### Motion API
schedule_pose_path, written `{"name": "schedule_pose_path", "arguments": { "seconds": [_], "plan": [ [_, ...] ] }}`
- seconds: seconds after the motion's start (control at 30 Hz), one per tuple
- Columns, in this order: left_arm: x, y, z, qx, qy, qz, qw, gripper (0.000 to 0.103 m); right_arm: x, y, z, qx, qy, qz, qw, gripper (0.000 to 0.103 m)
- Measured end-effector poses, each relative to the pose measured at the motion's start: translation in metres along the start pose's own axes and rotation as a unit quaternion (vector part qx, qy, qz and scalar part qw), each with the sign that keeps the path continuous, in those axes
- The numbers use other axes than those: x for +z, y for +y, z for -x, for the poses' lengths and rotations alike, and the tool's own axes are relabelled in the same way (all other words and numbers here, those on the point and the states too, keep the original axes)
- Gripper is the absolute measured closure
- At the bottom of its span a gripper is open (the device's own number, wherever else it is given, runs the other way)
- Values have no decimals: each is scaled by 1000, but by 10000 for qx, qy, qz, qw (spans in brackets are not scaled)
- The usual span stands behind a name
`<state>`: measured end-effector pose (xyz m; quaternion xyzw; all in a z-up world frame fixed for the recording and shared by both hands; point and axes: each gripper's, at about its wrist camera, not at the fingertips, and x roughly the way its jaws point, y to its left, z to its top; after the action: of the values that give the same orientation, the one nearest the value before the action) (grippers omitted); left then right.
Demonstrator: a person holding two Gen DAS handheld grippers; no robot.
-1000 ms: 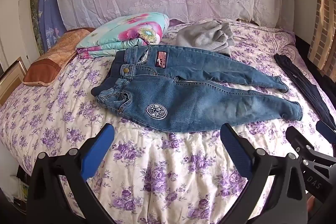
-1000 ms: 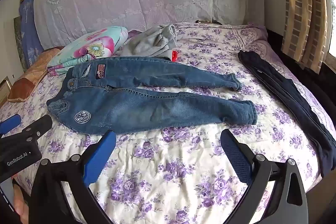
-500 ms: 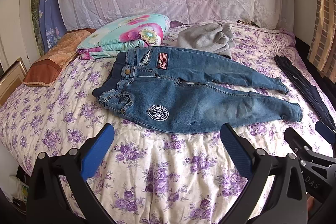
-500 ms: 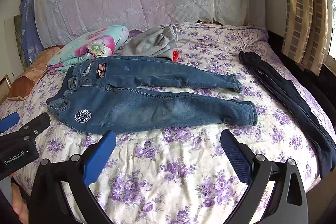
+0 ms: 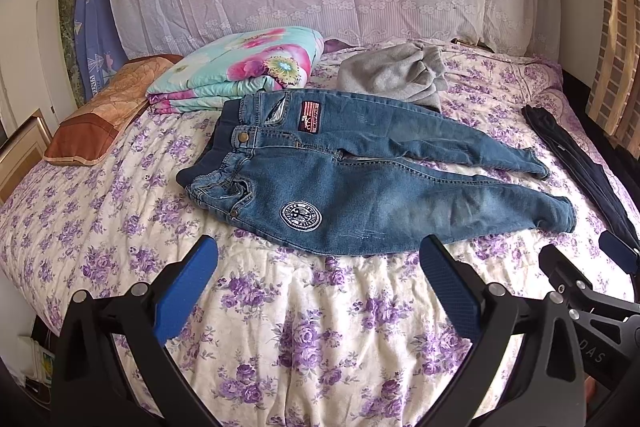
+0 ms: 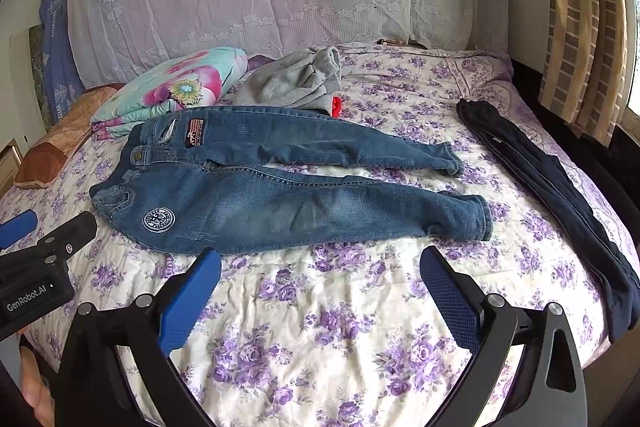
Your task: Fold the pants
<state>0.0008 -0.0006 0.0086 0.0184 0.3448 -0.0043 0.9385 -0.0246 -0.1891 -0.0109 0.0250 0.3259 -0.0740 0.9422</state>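
Clearly nothing of the folding is done yet. The jeans [image 5: 360, 187] lie spread flat on the bed [image 5: 320, 327], front side up, waistband toward the left and the two legs running out to the right, slightly parted so a strip of the floral quilt shows between the cuffs. No crease or doubled layer is visible anywhere on them.

Both claws hover over the near edge of the bed, short of the denim and touching none of it. The left claw [image 5: 318, 281] is released, its blue pads spread wide with only quilt between them; it sits nearest the hip with the round white patch. The right claw [image 6: 320, 285] is likewise released and empty, facing the lower leg.

All the work is left, by my reading: bring one leg over the other, then double the length from cuffs to waistband.

Beyond the jeans, just beside the waistband, lie a folded floral blanket [image 5: 244, 67] and a grey garment [image 5: 392, 75]; dark trousers [image 6: 560, 195] lie well apart along the right edge.
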Motion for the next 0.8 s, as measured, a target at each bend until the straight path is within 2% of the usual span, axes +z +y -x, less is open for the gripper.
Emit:
{"name": "schedule_pose_path", "arguments": {
  "seconds": [0.8],
  "plan": [
    [-4, 6, 1, -12, 5, 39, 10000, 5, -1, 4, 0, 22, 16, 30, 10000, 3]
  ]
}}
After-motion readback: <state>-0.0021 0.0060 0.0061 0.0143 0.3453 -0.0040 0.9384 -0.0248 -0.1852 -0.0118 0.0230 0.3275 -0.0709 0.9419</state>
